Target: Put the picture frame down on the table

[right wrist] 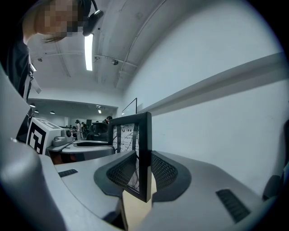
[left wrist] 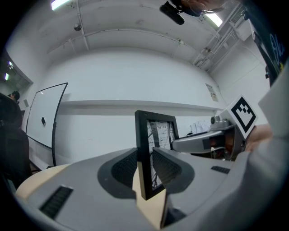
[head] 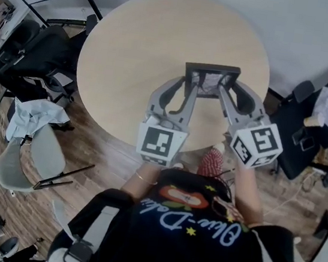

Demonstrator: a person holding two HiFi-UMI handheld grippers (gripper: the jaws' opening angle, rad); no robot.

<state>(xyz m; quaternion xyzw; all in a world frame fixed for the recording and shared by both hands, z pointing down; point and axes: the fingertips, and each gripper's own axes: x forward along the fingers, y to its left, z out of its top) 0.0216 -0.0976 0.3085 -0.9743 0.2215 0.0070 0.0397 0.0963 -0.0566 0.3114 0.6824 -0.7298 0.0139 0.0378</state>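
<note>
Pale round tabletop (head: 134, 38) fills most of my head view. I hold the picture frame (head: 212, 73) upright over its near side, with my left gripper (head: 191, 92) clamped on the frame's left edge and my right gripper (head: 225, 95) clamped on the right edge. I cannot tell whether the frame's bottom touches the tabletop.

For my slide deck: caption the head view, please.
A black picture frame held upright over the round table by the left gripper and right gripper.
</note>
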